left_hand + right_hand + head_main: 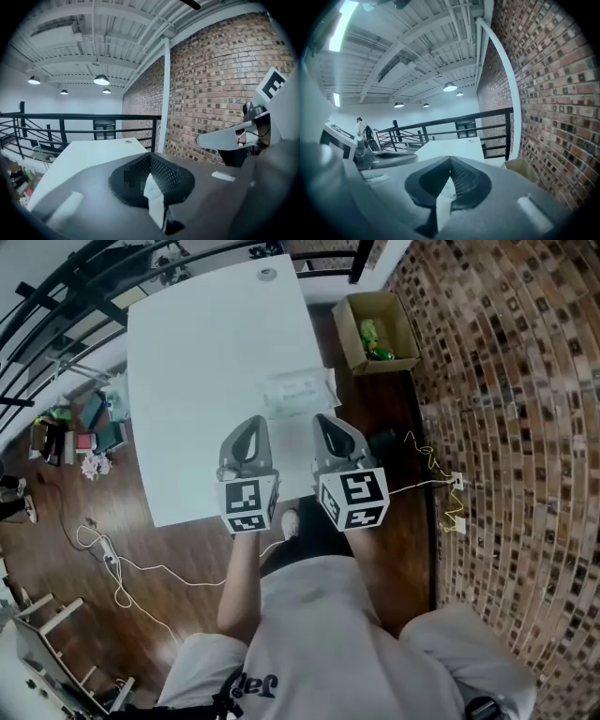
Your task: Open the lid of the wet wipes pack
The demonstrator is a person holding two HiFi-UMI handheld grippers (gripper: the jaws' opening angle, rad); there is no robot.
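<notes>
The left gripper (253, 424) was held over the near edge of the white table (202, 352), jaws pressed together on nothing. The wet wipes pack (298, 390) lay flat just ahead, between both tools, probably so either could reach it. The right gripper (325, 422) was closed and empty too.

Tool (150, 158) closed, white table (93, 154), brick wall (211, 84)

wet wipes pack (298, 390): too small, details unreadable.

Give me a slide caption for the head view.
Left gripper and right gripper, jaws shut, above the white table, short of the wet wipes pack.
</notes>
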